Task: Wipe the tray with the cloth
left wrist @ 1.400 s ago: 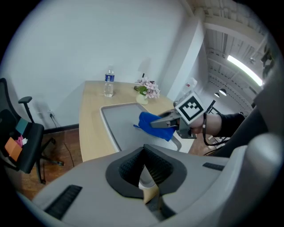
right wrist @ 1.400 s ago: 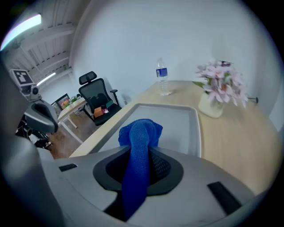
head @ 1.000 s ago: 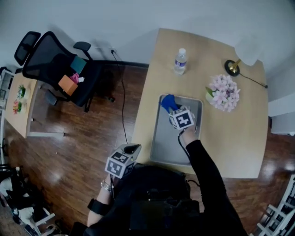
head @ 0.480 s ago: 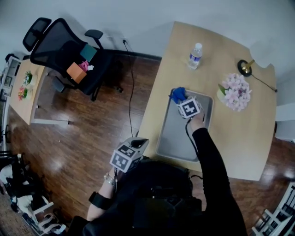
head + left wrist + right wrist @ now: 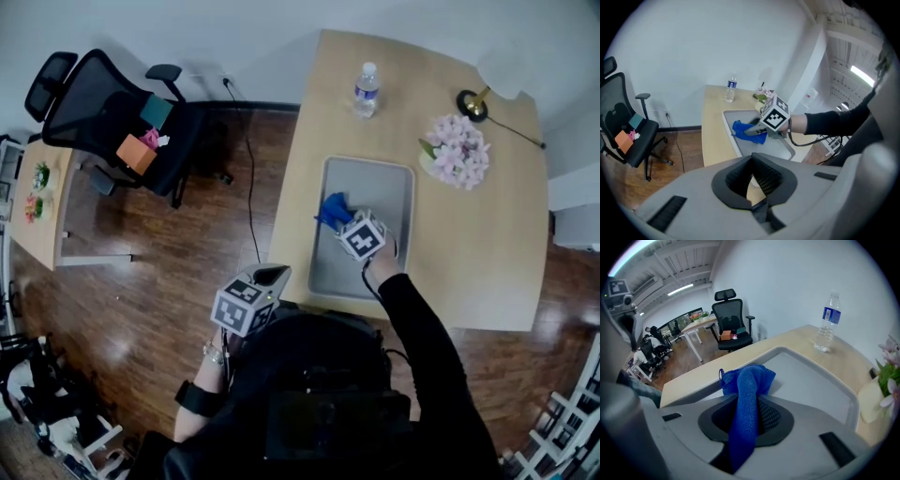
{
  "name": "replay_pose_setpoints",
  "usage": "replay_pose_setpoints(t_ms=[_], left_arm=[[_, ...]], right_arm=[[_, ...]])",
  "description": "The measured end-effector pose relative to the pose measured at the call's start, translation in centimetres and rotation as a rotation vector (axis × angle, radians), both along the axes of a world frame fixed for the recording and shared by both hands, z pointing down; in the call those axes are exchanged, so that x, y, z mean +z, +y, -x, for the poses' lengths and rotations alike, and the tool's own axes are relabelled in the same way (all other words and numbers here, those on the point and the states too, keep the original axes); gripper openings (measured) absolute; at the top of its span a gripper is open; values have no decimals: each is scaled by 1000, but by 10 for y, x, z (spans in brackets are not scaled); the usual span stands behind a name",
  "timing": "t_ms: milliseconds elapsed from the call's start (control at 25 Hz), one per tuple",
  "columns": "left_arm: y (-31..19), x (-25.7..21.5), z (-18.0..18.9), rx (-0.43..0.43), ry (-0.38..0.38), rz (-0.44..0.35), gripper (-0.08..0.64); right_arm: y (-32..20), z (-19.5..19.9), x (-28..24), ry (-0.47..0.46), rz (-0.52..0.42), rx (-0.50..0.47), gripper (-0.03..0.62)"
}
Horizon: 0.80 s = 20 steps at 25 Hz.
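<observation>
A grey tray [image 5: 380, 187] lies on the light wooden table [image 5: 469, 253]. My right gripper [image 5: 341, 219] is shut on a blue cloth [image 5: 330, 210] and holds it down on the tray's left side, about halfway along. In the right gripper view the cloth [image 5: 749, 380] runs up between the jaws of this gripper [image 5: 750, 405] and bunches on the tray floor [image 5: 820, 387]. The left gripper view shows cloth [image 5: 743, 130], tray [image 5: 729, 130] and right gripper [image 5: 751, 131] from the side. My left gripper [image 5: 270, 277] hangs off the table's near left edge, shut and holding nothing [image 5: 752, 174].
A water bottle [image 5: 366, 90] stands at the table's far end. Pink flowers [image 5: 457, 150] and a lamp base [image 5: 472, 104] sit right of the tray. A black office chair [image 5: 112, 117] with coloured items stands on the wood floor at the left.
My right gripper has dragged the cloth from the tray's far left corner toward me along the left side. The left gripper has stayed where it was.
</observation>
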<state>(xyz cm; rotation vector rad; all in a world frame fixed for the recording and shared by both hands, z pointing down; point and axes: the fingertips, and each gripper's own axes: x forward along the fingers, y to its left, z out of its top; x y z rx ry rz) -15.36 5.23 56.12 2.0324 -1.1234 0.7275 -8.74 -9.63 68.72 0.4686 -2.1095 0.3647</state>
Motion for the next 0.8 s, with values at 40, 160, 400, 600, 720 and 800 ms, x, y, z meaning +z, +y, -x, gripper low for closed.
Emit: replay_pose_setpoints(t_ms=[40, 160, 400, 600, 720, 800], left_arm=[[0, -1, -2, 11, 1, -1, 5], [1, 0, -14, 45, 7, 7, 5], [5, 1, -31, 100, 7, 25, 5], [4, 2, -44, 126, 8, 29, 5], [2, 3, -47, 130, 4, 30, 5], [1, 4, -47, 125, 2, 33, 5]], right_arm=[[17, 0, 0, -8, 12, -18, 83], [77, -4, 3, -35, 71, -71, 83], [158, -12, -1, -84, 148, -139, 83], [175, -15, -1, -98, 197, -160, 83], [172, -16, -3, -105, 206, -163, 83], [164, -18, -4, -110, 201, -148, 83]])
